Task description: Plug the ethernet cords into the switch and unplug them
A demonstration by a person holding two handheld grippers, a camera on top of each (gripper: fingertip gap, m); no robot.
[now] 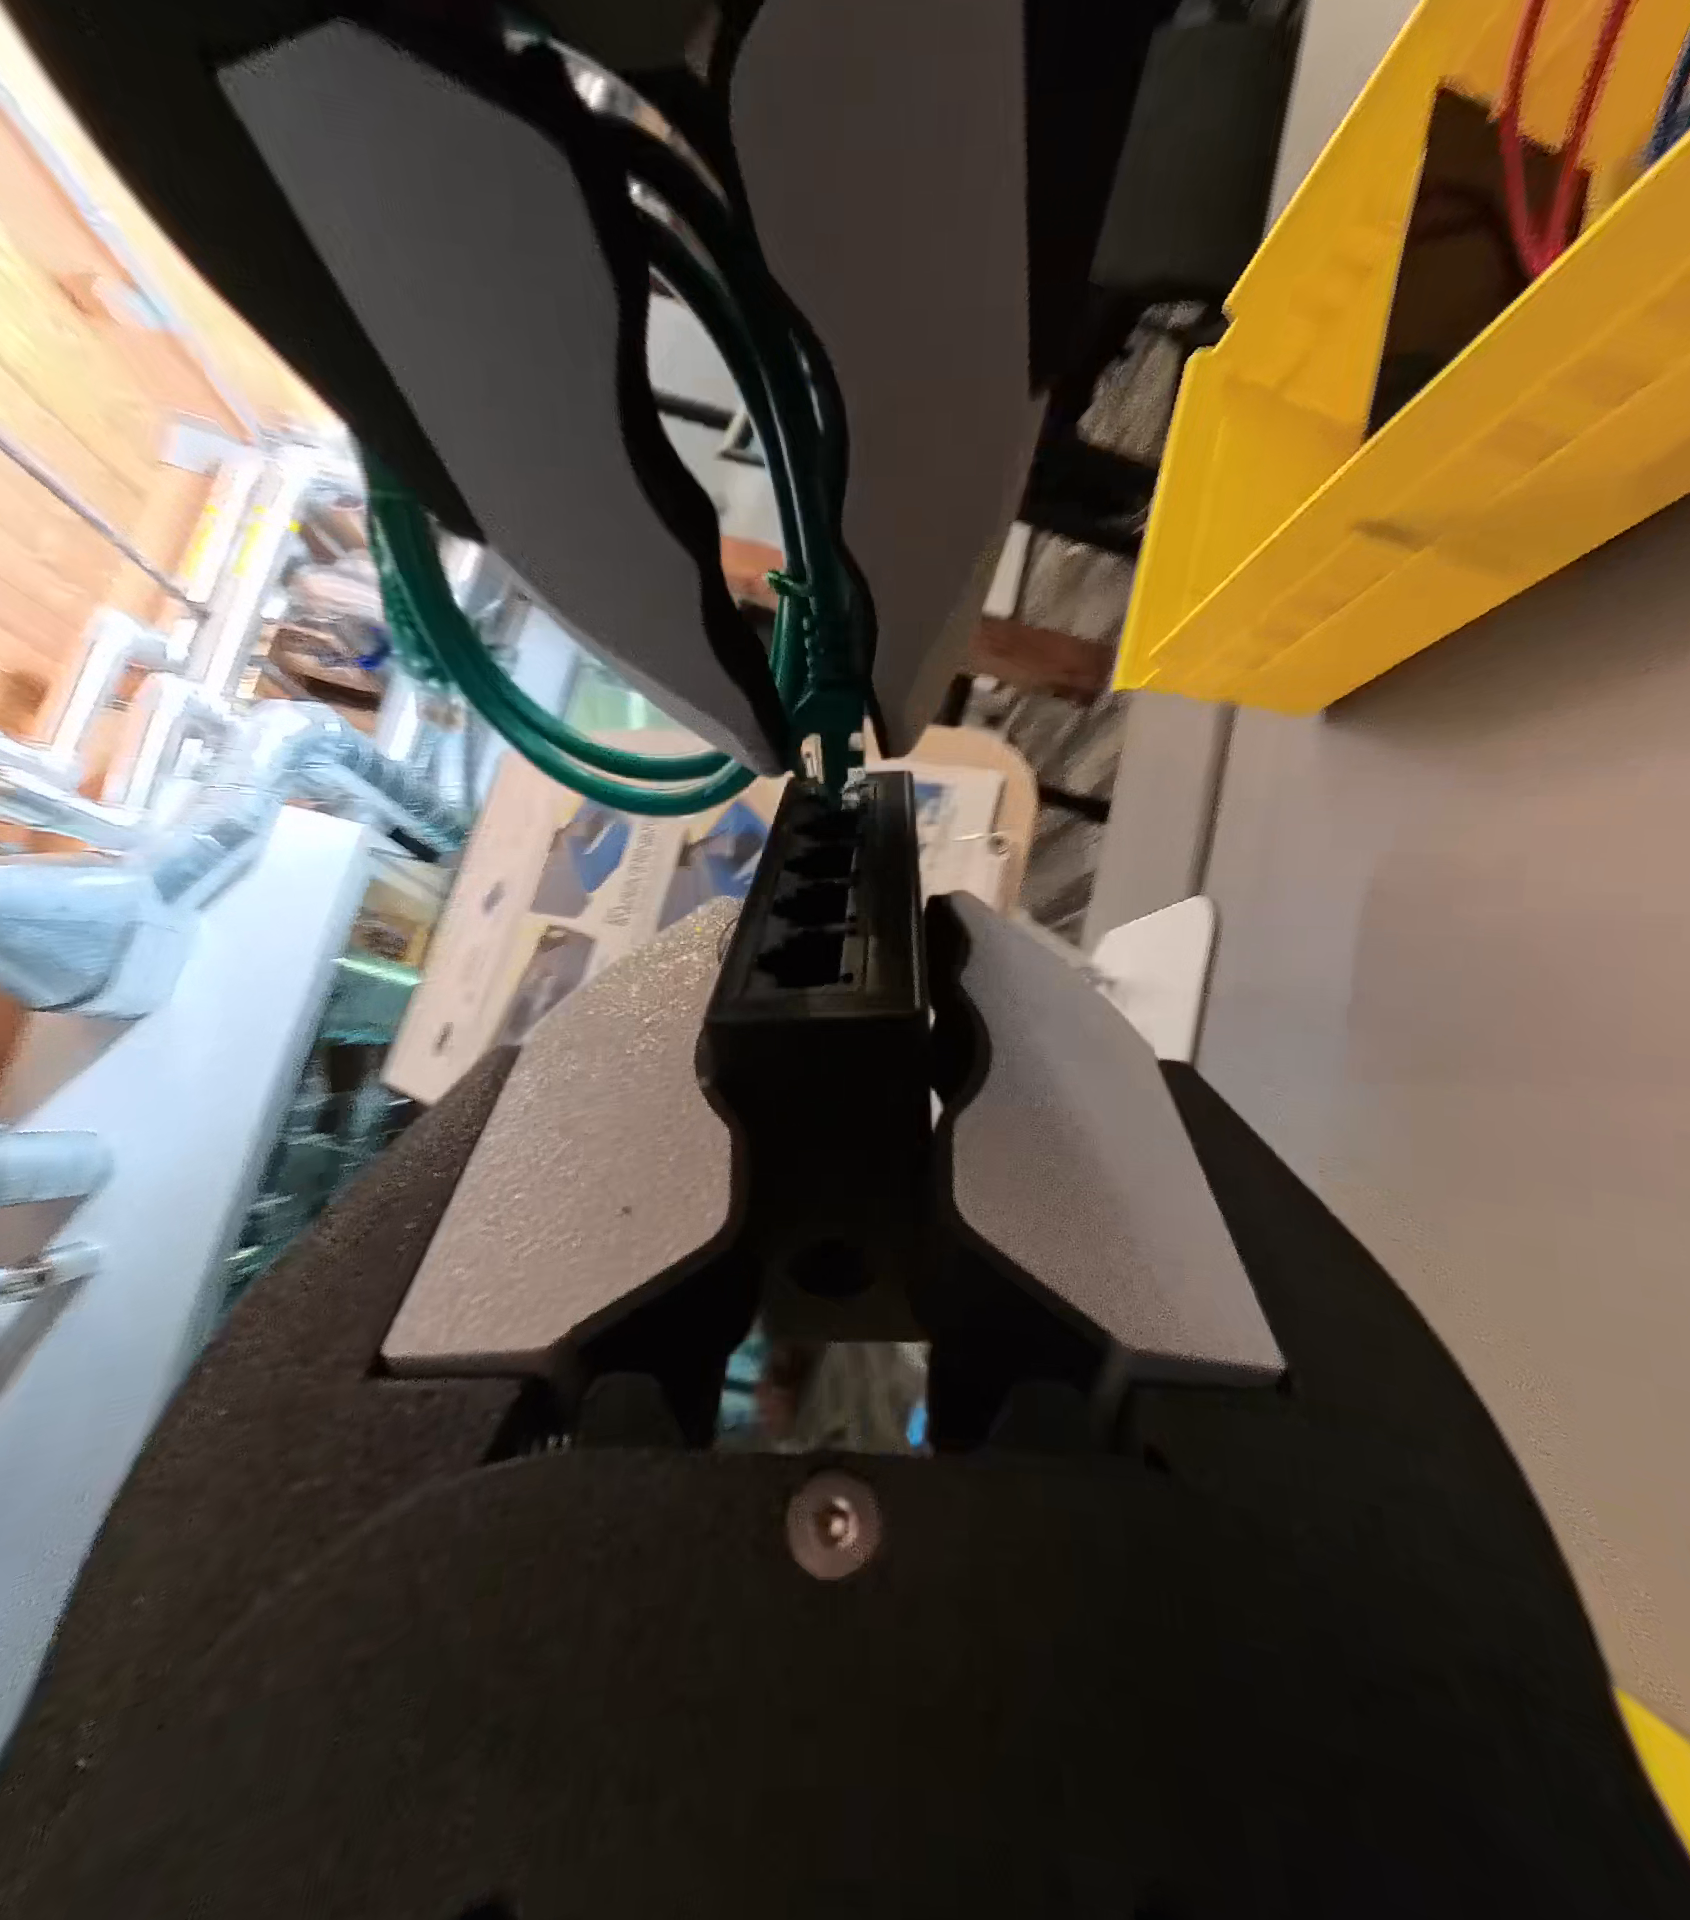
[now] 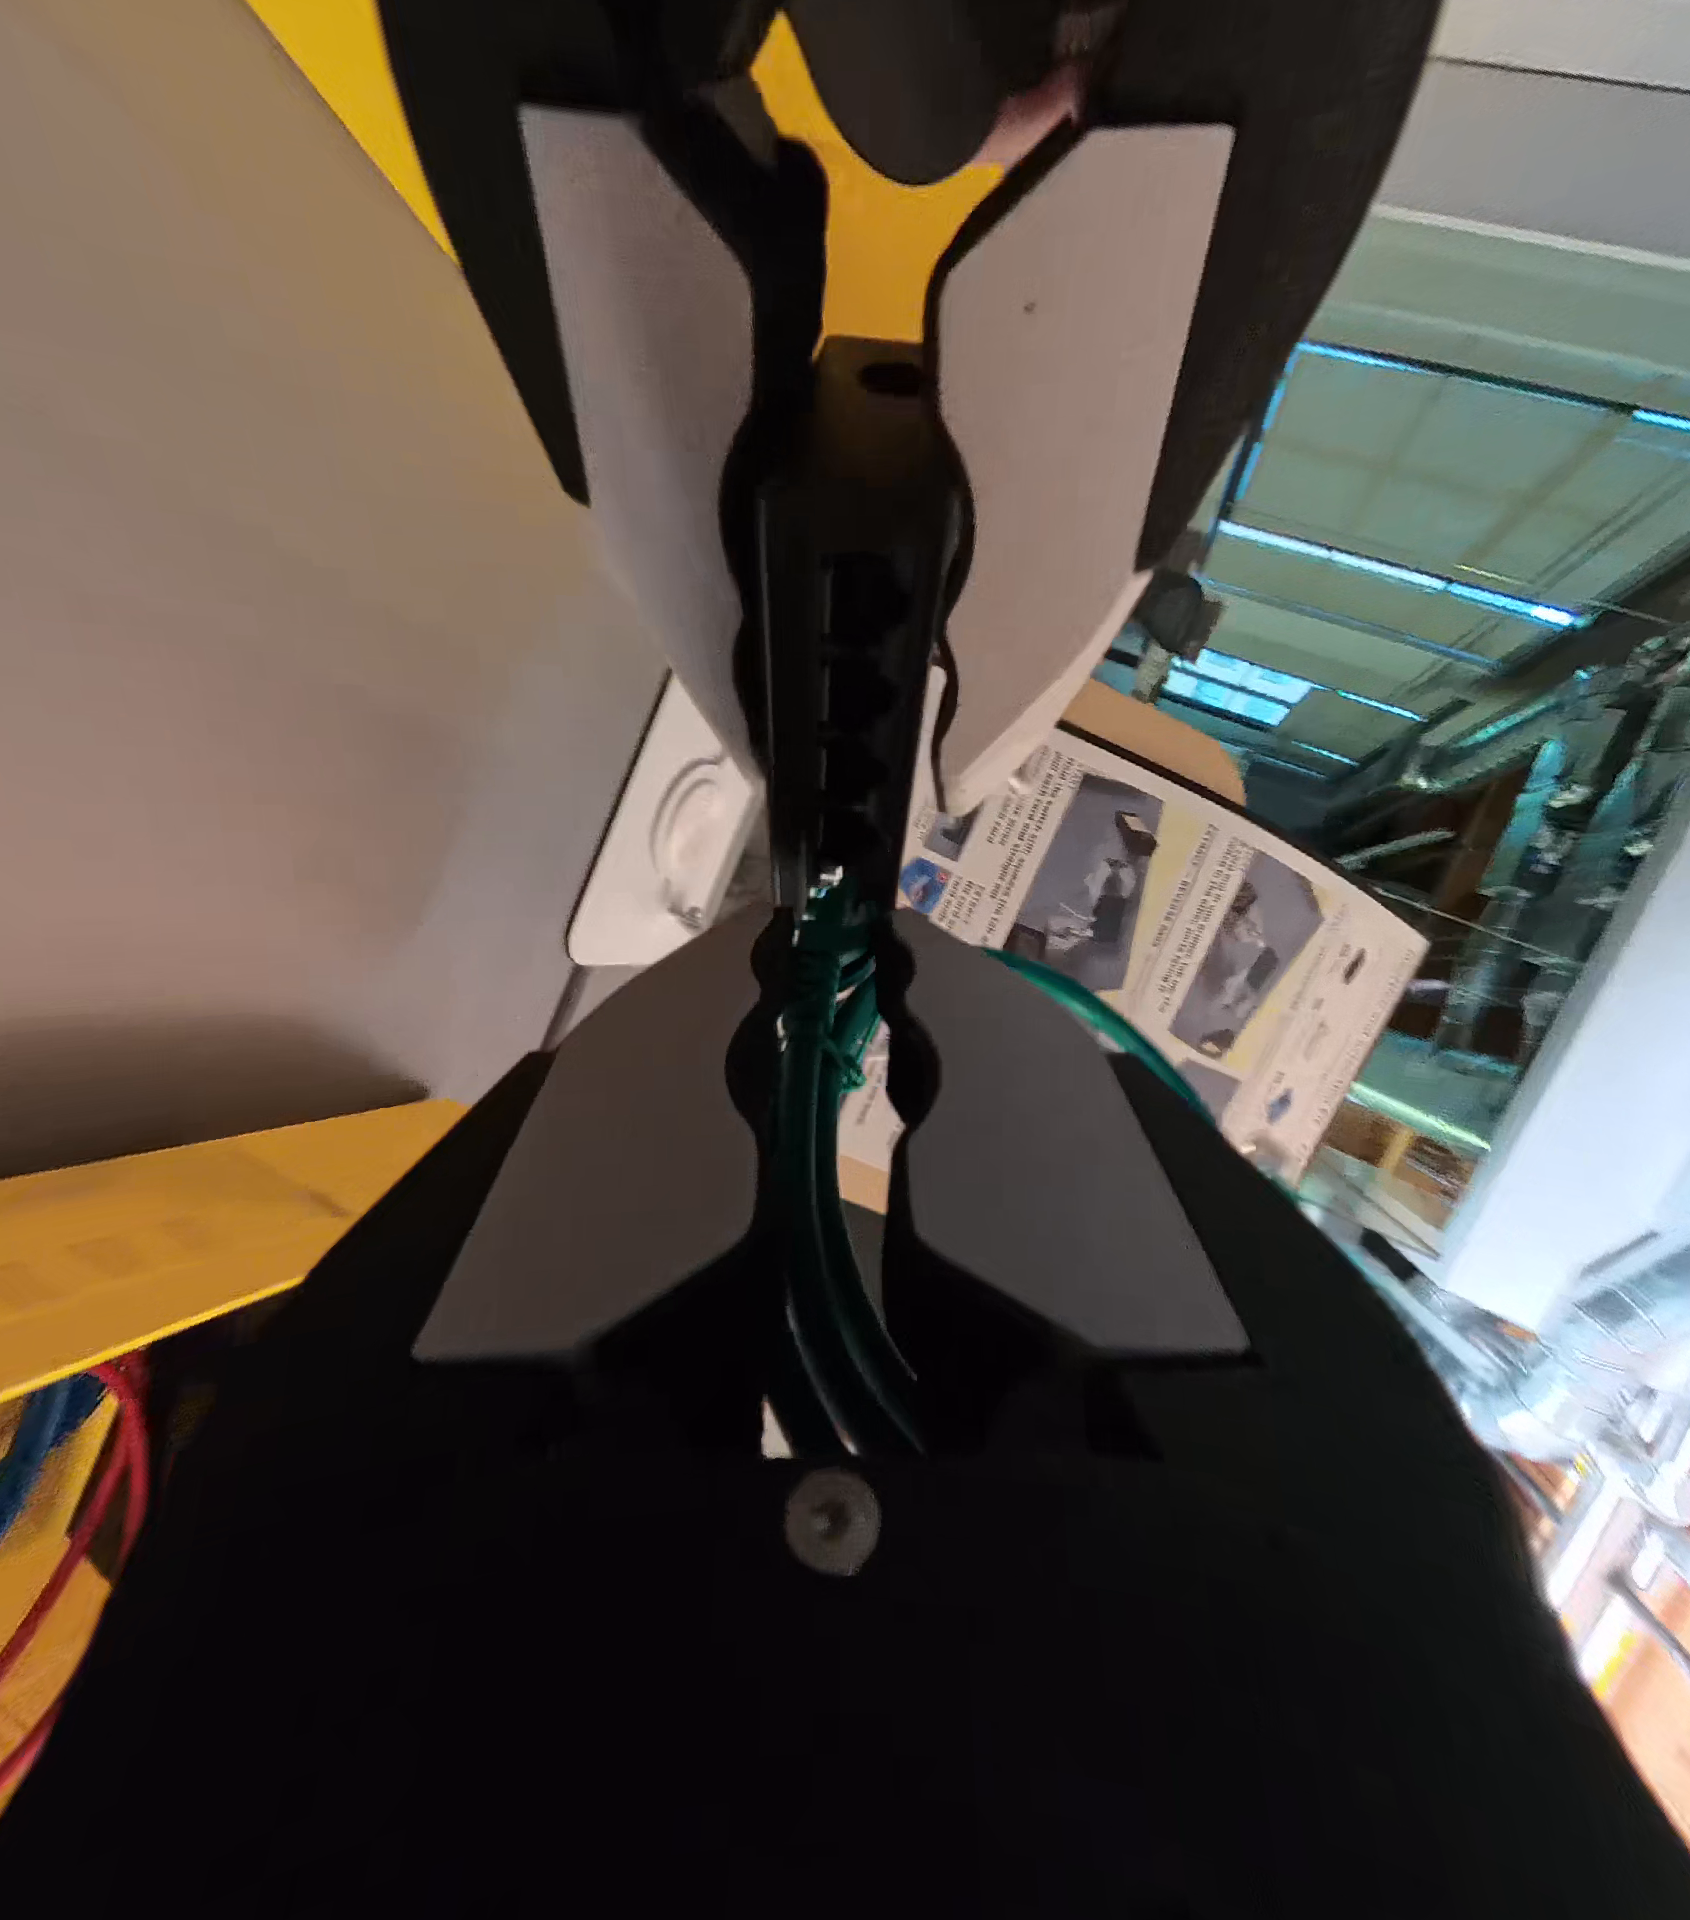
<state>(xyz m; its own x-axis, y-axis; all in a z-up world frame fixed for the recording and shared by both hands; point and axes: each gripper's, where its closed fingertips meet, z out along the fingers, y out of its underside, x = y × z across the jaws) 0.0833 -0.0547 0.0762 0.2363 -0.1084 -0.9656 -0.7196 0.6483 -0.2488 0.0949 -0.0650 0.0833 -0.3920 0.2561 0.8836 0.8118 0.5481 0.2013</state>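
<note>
My left gripper (image 1: 825,935) is shut on the black switch (image 1: 820,1091) and holds it with its row of ports facing up in the view. My right gripper (image 1: 825,743) comes in from above, shut on a bundled green ethernet cord (image 1: 794,436). The cord's green plug (image 1: 825,727) meets the farthest port of the switch; I cannot tell whether it is seated. In the right wrist view my right gripper (image 2: 836,945) pinches the green cord (image 2: 820,1247), and the left gripper (image 2: 846,790) holds the switch (image 2: 862,468) opposite.
Yellow bins (image 1: 1443,416) with red and blue cords stand against a grey surface (image 1: 1495,1039); a bin (image 2: 93,1247) and a red cord (image 2: 103,1538) also show at lower left in the right wrist view. A printed sheet (image 2: 1184,935) and a white plate (image 2: 654,862) lie behind the switch. Less than 4 cm separates the two grippers' tips.
</note>
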